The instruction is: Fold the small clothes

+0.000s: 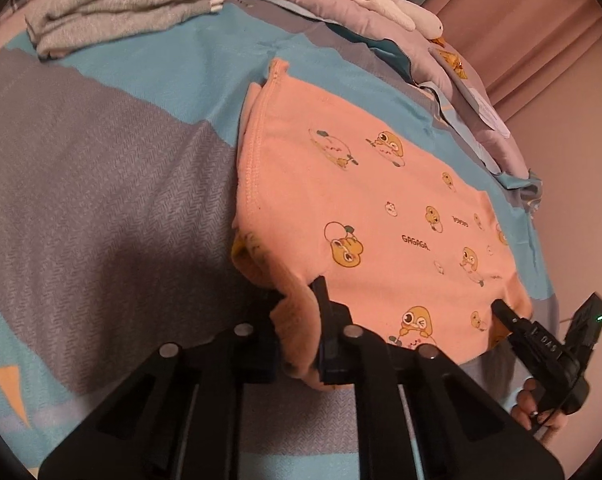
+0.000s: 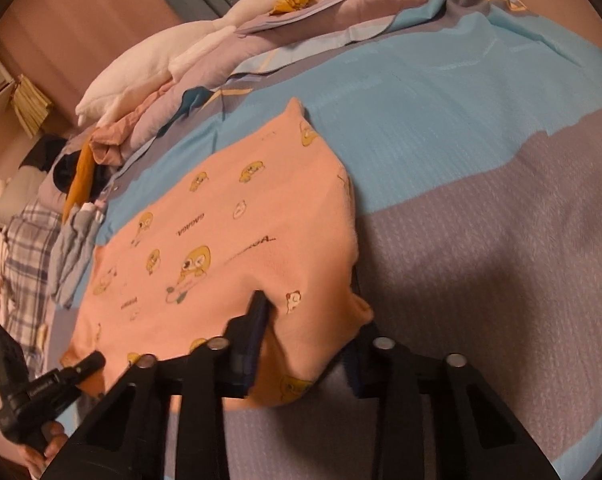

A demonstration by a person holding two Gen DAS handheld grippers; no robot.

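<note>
Orange garment [image 1: 361, 216] printed with cartoon ducks, spread flat on blue-grey bedsheet [image 1: 101, 168], below white plush goose [image 2: 149, 60]; near-left corner pinched in left gripper [image 1: 301, 312], near-right corner bunched between right gripper [image 2: 309, 320] fingers, clamped on cloth

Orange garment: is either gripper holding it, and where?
Both: the left gripper and right gripper each pinch a near corner of the orange garment.

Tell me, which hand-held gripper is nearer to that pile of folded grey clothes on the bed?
Left. The left hand-held gripper pinches the orange garment's near corner on the side of the grey pile; the right hand-held gripper grips the opposite near corner, farther away.
</note>
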